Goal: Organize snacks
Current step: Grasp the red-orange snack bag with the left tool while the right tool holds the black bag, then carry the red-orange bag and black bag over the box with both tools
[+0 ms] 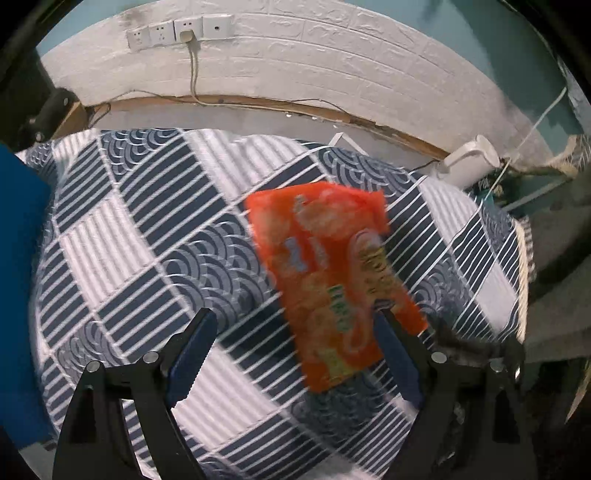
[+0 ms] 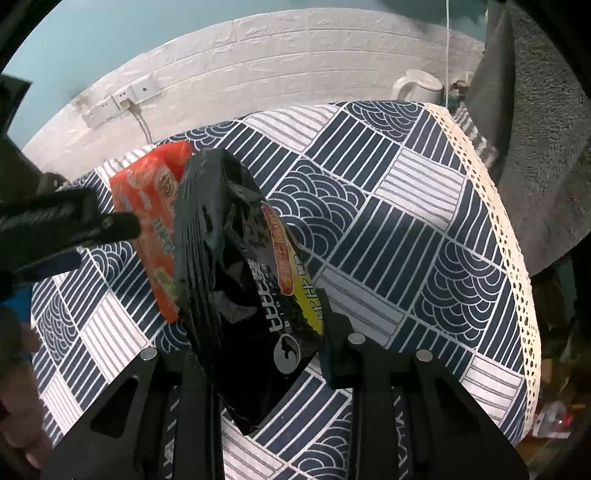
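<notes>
right tongs (image 2: 258, 332) clamp the black snack bag (image 2: 236, 258).

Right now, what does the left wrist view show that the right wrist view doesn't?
Left wrist view only: the left gripper from behind, fingers open, the orange snack packet lying flat on the cloth by its right finger, and a blue object at the left edge.

Right wrist view only: the right gripper shut on a black snack packet, and the cloth's lace edge.

Both: the orange packet, the patterned tablecloth, the white kettle, the wall sockets.
</notes>
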The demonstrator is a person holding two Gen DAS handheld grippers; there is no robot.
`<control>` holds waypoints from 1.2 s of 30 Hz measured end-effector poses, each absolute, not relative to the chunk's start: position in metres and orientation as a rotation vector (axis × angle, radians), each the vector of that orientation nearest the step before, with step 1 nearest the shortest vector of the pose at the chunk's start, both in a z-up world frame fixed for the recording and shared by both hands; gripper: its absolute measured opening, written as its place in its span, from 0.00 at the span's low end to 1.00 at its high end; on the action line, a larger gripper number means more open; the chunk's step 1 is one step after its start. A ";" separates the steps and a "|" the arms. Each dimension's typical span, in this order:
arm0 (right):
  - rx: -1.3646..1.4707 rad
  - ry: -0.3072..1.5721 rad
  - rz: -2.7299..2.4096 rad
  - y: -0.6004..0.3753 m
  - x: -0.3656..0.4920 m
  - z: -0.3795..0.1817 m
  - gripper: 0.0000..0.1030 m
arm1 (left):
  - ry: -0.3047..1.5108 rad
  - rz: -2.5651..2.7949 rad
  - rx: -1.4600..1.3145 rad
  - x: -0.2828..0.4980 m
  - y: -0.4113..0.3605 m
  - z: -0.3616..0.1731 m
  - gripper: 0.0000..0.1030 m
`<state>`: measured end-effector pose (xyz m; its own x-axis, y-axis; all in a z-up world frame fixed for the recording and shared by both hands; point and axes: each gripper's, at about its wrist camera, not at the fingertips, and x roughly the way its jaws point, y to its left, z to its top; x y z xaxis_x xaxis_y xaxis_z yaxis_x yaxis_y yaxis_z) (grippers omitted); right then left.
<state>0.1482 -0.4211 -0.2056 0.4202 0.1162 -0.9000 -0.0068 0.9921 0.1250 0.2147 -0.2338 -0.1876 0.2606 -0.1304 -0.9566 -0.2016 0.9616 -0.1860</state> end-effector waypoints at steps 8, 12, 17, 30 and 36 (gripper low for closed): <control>0.100 1.124 0.064 -0.428 0.155 -0.203 0.26 | 1.339 0.101 -0.354 0.233 -0.255 -0.198 0.85; 0.099 1.117 0.057 -0.434 0.164 -0.199 0.26 | 1.363 0.116 -0.356 0.241 -0.260 -0.210 0.85; 0.072 1.099 0.061 -0.432 0.177 -0.192 0.26 | 1.402 0.121 -0.412 0.245 -0.259 -0.228 0.85; 0.042 1.094 0.085 -0.415 0.190 -0.188 0.26 | 1.339 0.021 -0.336 0.242 -0.258 -0.219 0.45; 0.031 1.092 0.100 -0.407 0.185 -0.184 0.26 | 1.319 -0.001 -0.300 0.236 -0.249 -0.212 0.33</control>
